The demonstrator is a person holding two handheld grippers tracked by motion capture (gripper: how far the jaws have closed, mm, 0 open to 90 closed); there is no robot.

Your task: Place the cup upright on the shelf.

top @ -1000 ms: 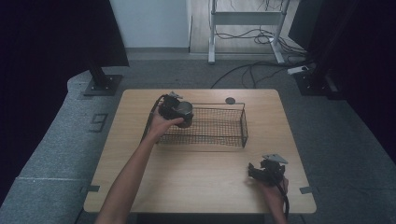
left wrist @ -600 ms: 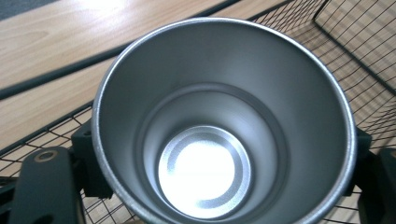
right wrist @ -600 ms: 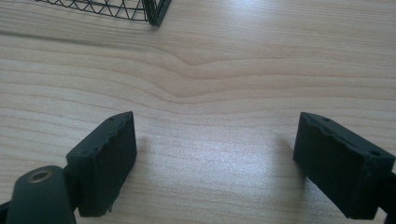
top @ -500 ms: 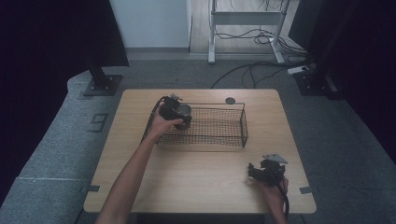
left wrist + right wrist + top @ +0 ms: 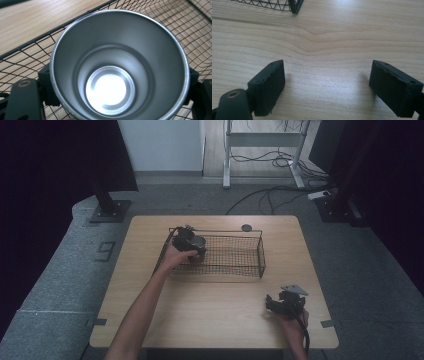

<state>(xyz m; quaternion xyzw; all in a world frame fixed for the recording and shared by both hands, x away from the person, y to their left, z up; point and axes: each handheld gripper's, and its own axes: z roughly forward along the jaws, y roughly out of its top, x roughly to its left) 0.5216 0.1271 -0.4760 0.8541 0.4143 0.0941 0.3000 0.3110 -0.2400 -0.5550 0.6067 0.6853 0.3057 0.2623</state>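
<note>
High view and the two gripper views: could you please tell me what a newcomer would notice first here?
Most striking is the shiny metal cup, seen from above with its jaws at either side, held by the left hand-held gripper at the left end of the black wire basket. The right hand-held gripper rests open over bare wooden table near its front right corner.

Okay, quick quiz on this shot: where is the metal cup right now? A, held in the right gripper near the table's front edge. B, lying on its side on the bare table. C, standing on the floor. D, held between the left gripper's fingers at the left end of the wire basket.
D: the metal cup sits between the left gripper fingers, with the wire basket mesh around it, while the right gripper is open over bare wood.
</note>
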